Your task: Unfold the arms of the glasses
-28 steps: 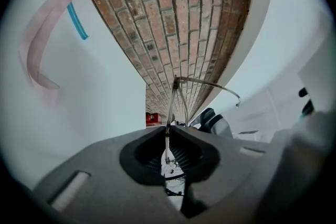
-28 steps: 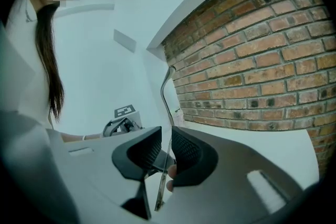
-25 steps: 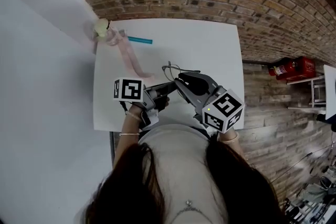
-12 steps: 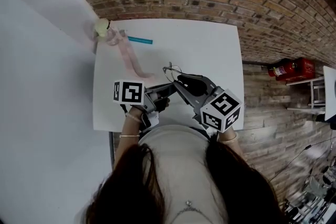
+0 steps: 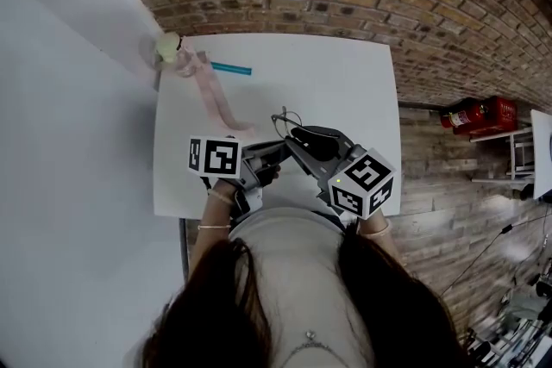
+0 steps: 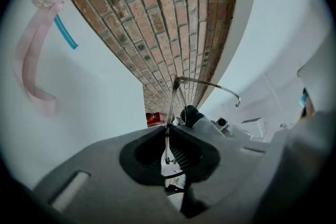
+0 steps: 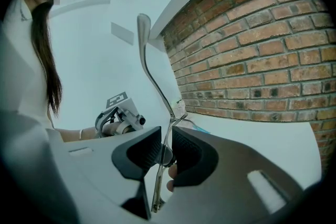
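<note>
Thin metal-framed glasses (image 5: 283, 116) are held just above the near part of the white table (image 5: 345, 73), between both grippers. My left gripper (image 5: 272, 154) is shut on a thin wire part of the frame (image 6: 169, 113); one arm (image 6: 210, 85) stands out from it, curving off to the right. My right gripper (image 5: 298, 139) is shut on another thin part (image 7: 164, 149), and a long arm with a flat curved tip (image 7: 147, 55) rises above its jaws. The two grippers' tips sit close together. The lenses are mostly hidden.
A pink strap (image 5: 212, 95) with a pale yellow object (image 5: 169, 46) lies at the table's far left corner, a teal stick (image 5: 230, 67) beside it. A brick wall runs behind the table. A red fire extinguisher (image 5: 483, 111) lies on the floor to the right.
Both grippers have shifted slightly, the left one to the right and the right one nearer the person. The glasses stay gripped between them; the arm seen pointing right earlier looks drawn in.
</note>
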